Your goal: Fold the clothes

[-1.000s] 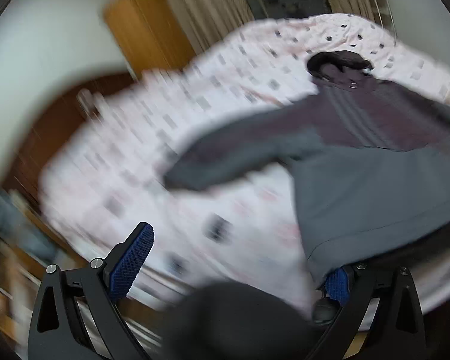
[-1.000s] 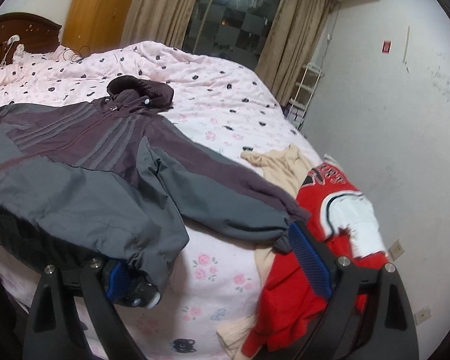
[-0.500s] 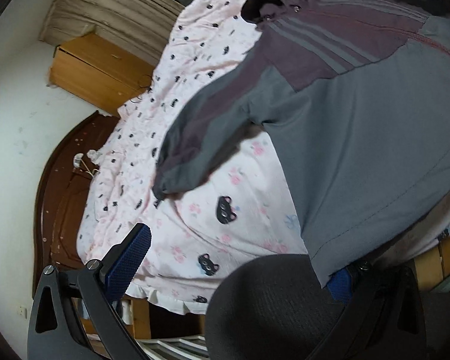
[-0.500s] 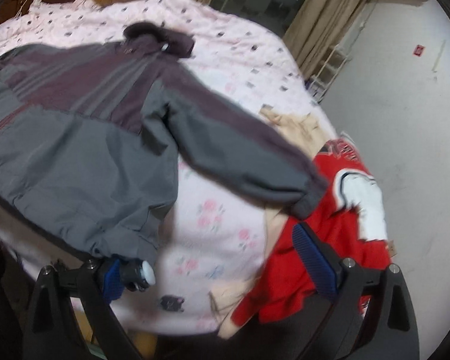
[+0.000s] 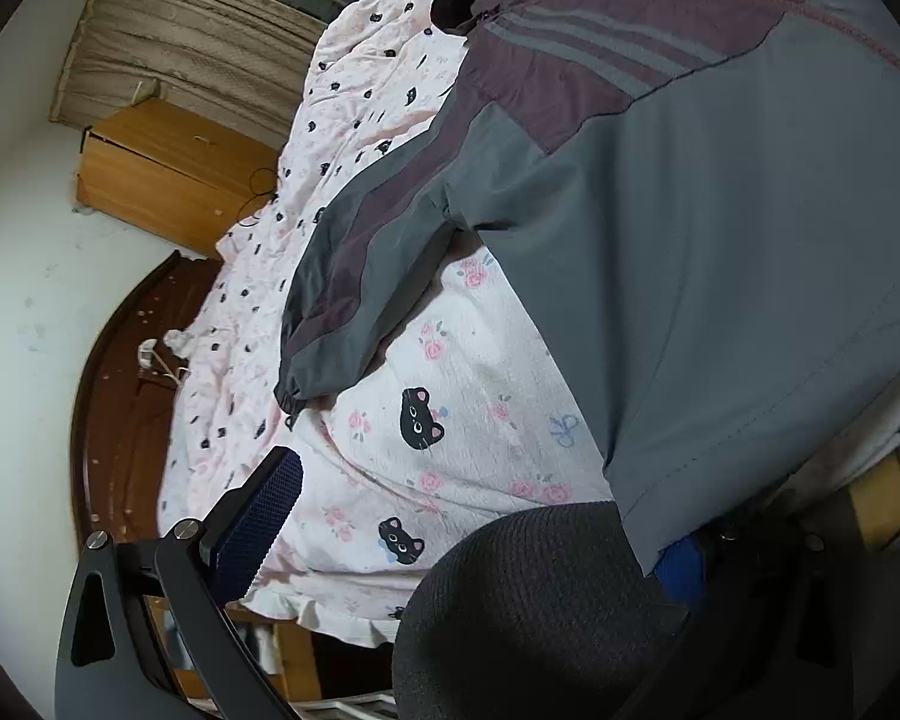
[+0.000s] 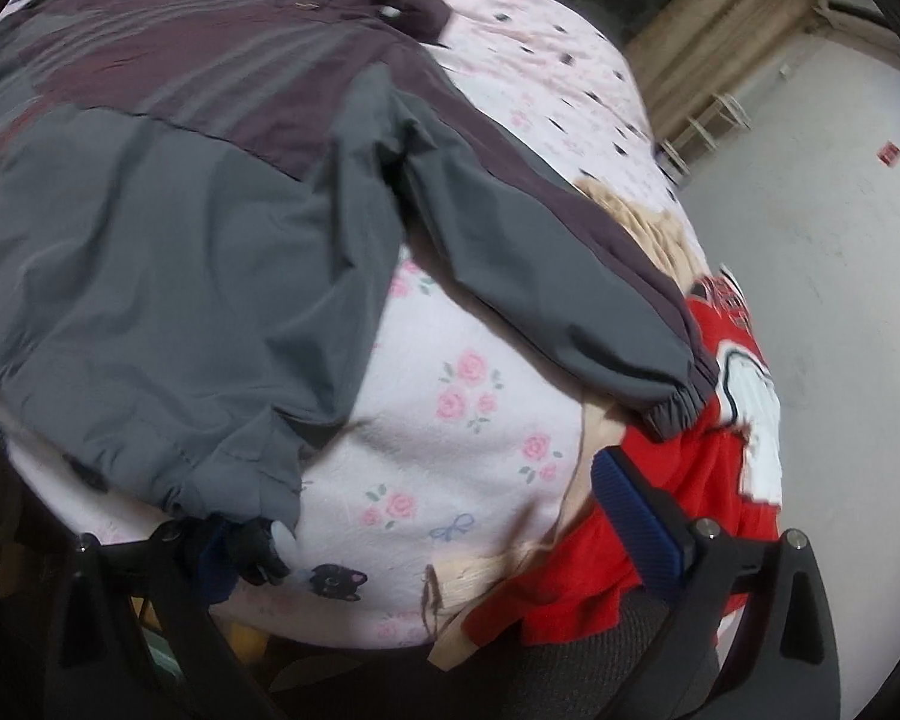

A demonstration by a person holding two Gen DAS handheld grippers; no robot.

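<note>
A grey and purple hooded jacket (image 5: 720,240) lies spread front-down on the pink flowered blanket (image 5: 480,420), sleeves out to both sides. My left gripper (image 5: 468,540) is open at the bed's near edge; the jacket's hem corner drapes over its right fingertip (image 5: 681,564). In the right wrist view the jacket (image 6: 150,240) fills the upper left. My right gripper (image 6: 426,540) has its jaws opening wide; the other hem corner and a cord toggle (image 6: 282,540) hang over its left finger, and only blanket (image 6: 450,420) shows between the pads.
A red and white garment (image 6: 720,480) and a beige one (image 6: 648,222) lie at the bed's right edge under the sleeve cuff. A dark mesh chair (image 5: 528,618) stands close below the grippers. A wooden cabinet (image 5: 168,174) and headboard (image 5: 120,390) stand on the left.
Both grippers have sunk and rolled toward the bed's near edge. The jacket's hem has come down with them and now rests on the blanket.
</note>
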